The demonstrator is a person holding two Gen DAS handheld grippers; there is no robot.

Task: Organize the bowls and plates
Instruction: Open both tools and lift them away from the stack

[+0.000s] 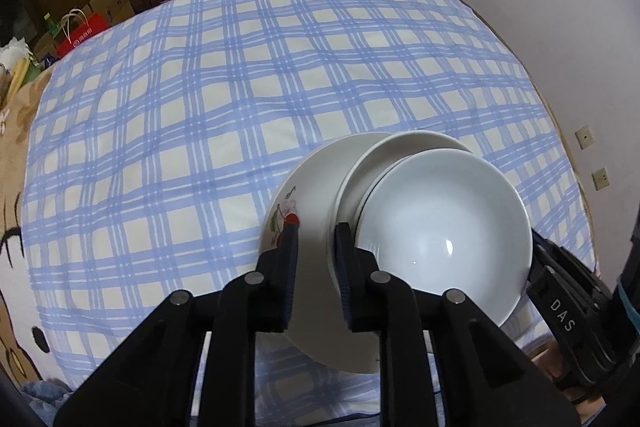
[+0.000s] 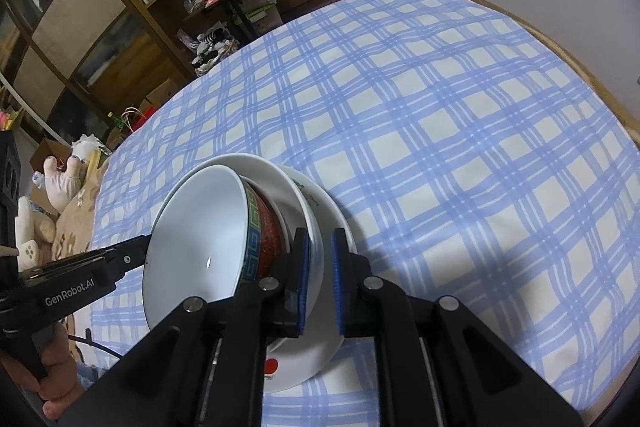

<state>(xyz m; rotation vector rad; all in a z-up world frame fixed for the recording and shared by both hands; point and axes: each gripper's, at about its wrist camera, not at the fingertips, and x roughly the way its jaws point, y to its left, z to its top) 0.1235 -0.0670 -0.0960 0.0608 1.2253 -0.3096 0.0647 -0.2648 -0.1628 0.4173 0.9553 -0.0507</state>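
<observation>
**Kid A:** Where are the dishes?

**Kid B:** In one stack on the blue checked cloth, on the near right part of the table. A big flowered plate is at the bottom. A white plate sits on it. A bowl is on top, white inside, red and green outside.

**Kid A:** What are the left tongs doing?

**Kid B:** They sit over the flowered plate's near left rim. The jaws stand a little apart and do not squeeze it.

**Kid A:** And the right tongs?

**Kid B:** They pinch the white plate's right rim between blue pads, right beside the bowl.
</observation>
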